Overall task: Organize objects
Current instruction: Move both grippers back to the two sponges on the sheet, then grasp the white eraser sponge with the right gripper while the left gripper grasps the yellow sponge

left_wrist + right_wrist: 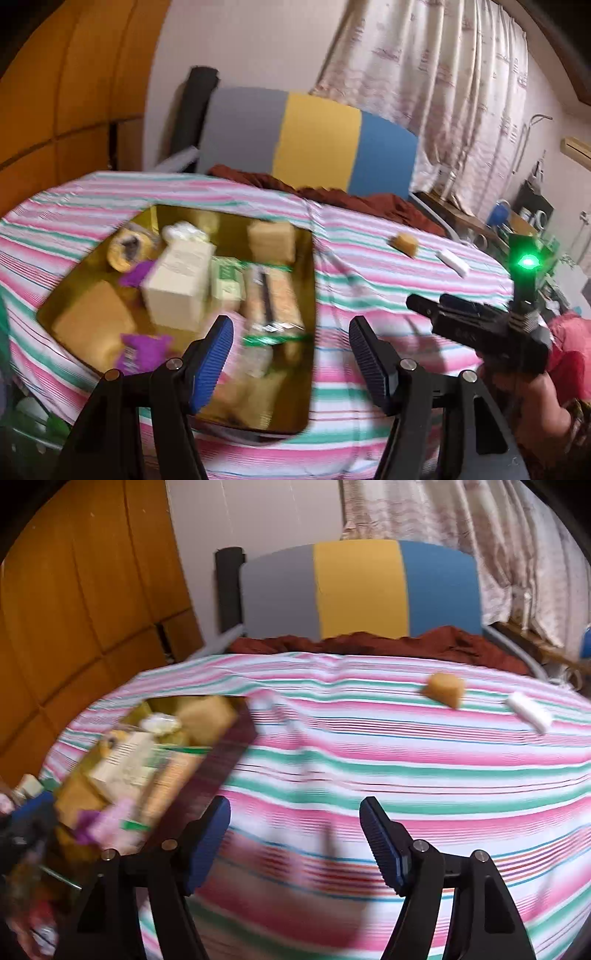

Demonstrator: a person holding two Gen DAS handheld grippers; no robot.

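Note:
A gold tin box sits on the striped tablecloth and holds several items: a cream carton, tan blocks, a tape roll, purple wrappers, a biscuit pack. My left gripper is open and empty above the box's near right corner. My right gripper is open and empty over bare cloth, right of the box. It also shows in the left wrist view. A tan block and a white stick lie on the far right cloth; both show in the left view.
A grey, yellow and blue headboard and a rumpled brown blanket lie behind the table. A wooden wardrobe stands left. Curtains and a cluttered shelf stand right.

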